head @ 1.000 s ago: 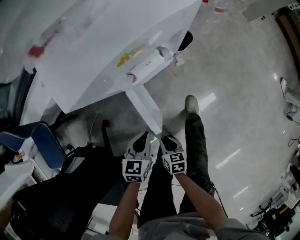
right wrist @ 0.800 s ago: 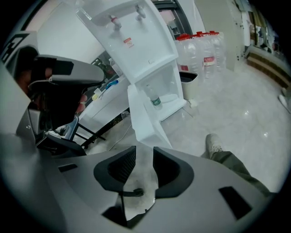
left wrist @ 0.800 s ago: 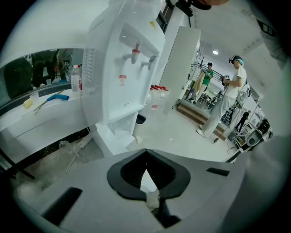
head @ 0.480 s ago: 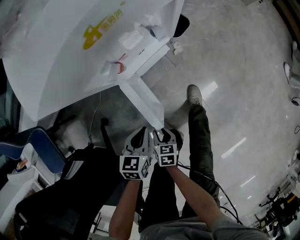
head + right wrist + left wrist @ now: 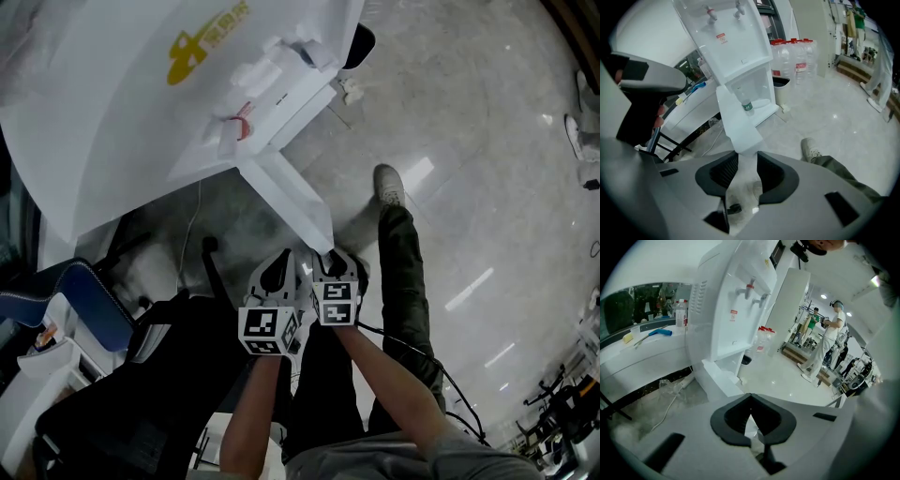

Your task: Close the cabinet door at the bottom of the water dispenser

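Currently, right gripper [image 5: 329, 261] jaws, just opened wider, straddle the white flat-panel cabinet door [image 5: 289, 201] edge; left gripper [image 5: 280, 266] jaws are pressed together.

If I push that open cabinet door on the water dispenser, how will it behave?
The cabinet door looks thin and rigid, so it likely swings easily. The water dispenser stands tall and narrow, so a hard shove might rock it.
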`<state>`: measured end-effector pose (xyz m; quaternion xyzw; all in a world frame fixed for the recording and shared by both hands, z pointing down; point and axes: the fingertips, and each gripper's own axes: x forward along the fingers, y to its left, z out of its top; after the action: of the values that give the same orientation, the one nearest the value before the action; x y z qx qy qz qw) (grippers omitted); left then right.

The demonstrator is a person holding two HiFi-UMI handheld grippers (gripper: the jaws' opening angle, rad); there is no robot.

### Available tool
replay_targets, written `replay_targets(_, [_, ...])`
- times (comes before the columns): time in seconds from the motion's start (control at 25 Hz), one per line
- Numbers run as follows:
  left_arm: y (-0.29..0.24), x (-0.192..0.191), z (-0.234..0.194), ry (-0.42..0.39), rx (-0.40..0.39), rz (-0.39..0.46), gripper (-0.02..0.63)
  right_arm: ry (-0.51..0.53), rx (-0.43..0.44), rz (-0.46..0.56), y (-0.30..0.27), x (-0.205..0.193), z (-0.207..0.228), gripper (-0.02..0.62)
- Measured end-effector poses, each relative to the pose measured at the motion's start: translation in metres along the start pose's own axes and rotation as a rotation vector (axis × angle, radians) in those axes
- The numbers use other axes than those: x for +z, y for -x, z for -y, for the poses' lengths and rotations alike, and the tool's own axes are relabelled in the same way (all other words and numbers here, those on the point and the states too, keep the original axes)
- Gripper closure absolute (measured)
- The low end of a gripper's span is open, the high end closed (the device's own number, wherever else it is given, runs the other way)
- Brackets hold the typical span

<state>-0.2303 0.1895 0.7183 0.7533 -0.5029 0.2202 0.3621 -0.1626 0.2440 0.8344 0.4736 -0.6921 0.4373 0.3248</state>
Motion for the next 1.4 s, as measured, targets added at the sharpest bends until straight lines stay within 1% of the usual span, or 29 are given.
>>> replay_targets(0.28, [-0.006, -0.001, 0.004, -0.010, -0.019, -0.003, 0.600, 0.037, -0.024, 0.001, 0.001, 0.011, 0.014, 0.468])
replay_targets(0.52, [-0.019, -0.001, 0.011, -0.011, -0.022, -0.013, 0.600, 0.104, 0.018, 0.008, 0.001, 0.024, 0.030, 0.468])
replay_targets(0.6, [-0.026, 0.002, 0.014, -0.008, -0.021, -0.011, 0.600, 0.131, 0.014, 0.013, 0.001, 0.030, 0.038, 0.468])
replay_targets(0.76, [-0.040, 0.010, 0.021, -0.006, -0.021, -0.011, 0.600, 0.142, -0.005, 0.028, 0.000, 0.047, 0.057, 0.471])
replay_targets(0.96, [-0.050, 0.025, 0.028, -0.004, -0.015, -0.002, 0.600, 0.236, -0.010, 0.047, 0.002, 0.074, 0.078, 0.473])
replay_targets(1.08, [-0.064, 0.034, 0.032, -0.003, -0.009, -0.008, 0.600, 0.270, -0.003, 0.044, -0.003, 0.090, 0.092, 0.472])
replay_targets(1.4, [-0.094, 0.054, 0.049, 0.006, 0.011, -0.028, 0.600, 0.379, 0.060, 0.035, -0.010, 0.123, 0.112, 0.472])
